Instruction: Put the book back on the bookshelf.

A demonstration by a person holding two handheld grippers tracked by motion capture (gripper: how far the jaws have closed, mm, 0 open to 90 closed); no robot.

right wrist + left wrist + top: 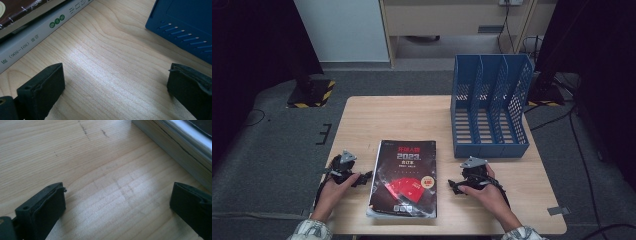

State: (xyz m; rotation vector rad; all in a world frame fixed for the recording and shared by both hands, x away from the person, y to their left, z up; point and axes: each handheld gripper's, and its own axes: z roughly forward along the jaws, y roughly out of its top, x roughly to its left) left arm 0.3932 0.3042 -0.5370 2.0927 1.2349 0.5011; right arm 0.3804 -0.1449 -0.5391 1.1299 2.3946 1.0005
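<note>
Both tongs rest low on the surface (362, 115) with jaws spread wide and nothing between them. The left tongs (362, 177) sit just left of the book (404, 177), pointing toward it; in the left gripper view only bare wood lies between the jaws, and the book's page edge (180, 147) runs past the upper right corner. The right tongs (454, 189) sit just right of the book, also aimed inward; in the right gripper view the gap again holds only wood, with the book's pale spine (37, 35) at upper left and the blue rack (185, 22) at upper right.

Judging by this, the work has barely begun: the book lies untouched, flat and cover up, near the front edge in the middle, flanked by the two tongs. What seems left is everything: gripping the book, lifting it, turning it upright and, most likely, sliding it into one slot of the rack (489, 107), which stands empty at the far right, well apart from the book.

The book's long axis runs from the person's side toward the far side, nearly square to the front edge. Its title end points away from the person, the spine on the right, the page edges on the left.
</note>
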